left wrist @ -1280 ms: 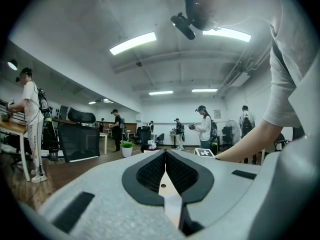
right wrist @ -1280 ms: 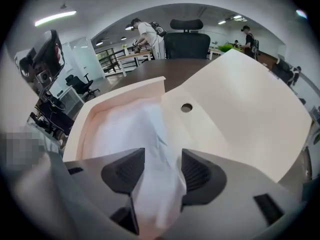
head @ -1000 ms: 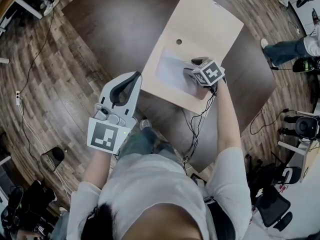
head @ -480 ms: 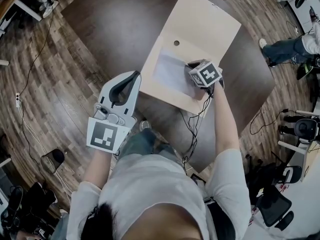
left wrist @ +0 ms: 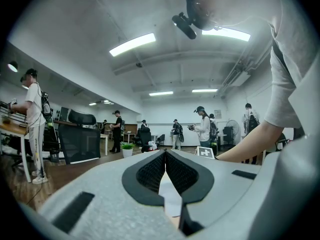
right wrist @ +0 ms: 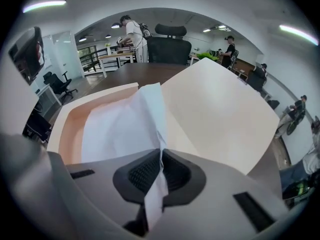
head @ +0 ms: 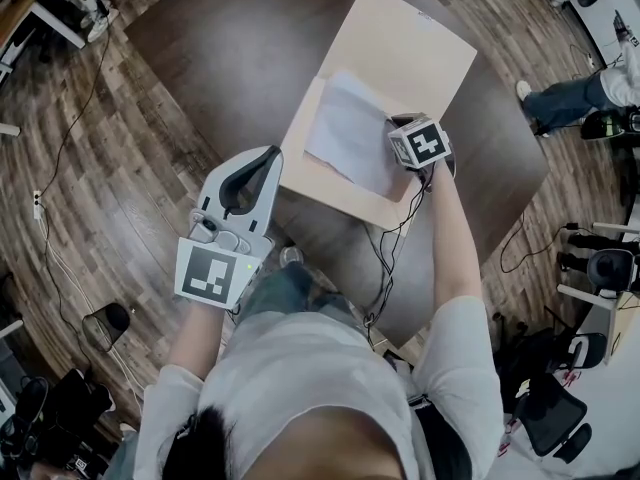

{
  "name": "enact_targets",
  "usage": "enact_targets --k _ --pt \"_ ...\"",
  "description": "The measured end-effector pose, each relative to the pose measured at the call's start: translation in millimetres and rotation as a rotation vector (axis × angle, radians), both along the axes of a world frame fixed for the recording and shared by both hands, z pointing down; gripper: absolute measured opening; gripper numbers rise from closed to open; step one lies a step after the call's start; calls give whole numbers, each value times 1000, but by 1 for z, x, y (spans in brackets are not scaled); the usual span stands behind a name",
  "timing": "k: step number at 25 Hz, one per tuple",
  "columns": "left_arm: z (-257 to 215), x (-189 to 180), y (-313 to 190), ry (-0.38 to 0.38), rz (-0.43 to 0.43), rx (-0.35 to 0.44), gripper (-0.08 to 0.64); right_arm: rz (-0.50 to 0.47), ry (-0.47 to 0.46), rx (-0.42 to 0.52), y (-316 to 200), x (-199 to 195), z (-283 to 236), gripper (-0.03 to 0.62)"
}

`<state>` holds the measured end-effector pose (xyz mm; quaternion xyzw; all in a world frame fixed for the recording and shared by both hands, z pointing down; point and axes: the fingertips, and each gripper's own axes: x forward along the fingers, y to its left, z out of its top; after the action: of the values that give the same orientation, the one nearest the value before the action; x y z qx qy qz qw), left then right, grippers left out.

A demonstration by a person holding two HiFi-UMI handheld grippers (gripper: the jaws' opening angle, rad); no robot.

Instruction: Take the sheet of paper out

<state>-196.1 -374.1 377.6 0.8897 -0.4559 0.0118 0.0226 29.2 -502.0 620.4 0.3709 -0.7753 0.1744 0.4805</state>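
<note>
table (head: 220, 48): dark wood, top of head view | folder (head: 410, 43): tan, open, upper middle; nothing holds it, may slide with a pull | sheet of paper (head: 350, 128): white, partly in folder, bent up; may rip if tugged fast | left gripper (left wrist: 165, 154): jaws together, empty, beside folder's left corner | right gripper (right wrist: 161, 156): jaws just closed, pinching sheet's edge
</note>
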Motion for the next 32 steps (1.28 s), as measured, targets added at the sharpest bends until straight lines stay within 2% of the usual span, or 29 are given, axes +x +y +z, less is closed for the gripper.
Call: enact_targets --k 10,18,22,32 --pt "-1 2 3 -11 -3 0 9 48 86 136 -28 16 -20 19" --pt "-1 -4 5 -9 -11 3 9 -56 209 254 -54 5 -39 18" --pt "0 -8 5 -10 -18 -3 9 -73 264 287 -69 7 -50 18" --pt "1 -18 3 -3 -32 -3 9 -28 287 351 -92 18 -79 18"
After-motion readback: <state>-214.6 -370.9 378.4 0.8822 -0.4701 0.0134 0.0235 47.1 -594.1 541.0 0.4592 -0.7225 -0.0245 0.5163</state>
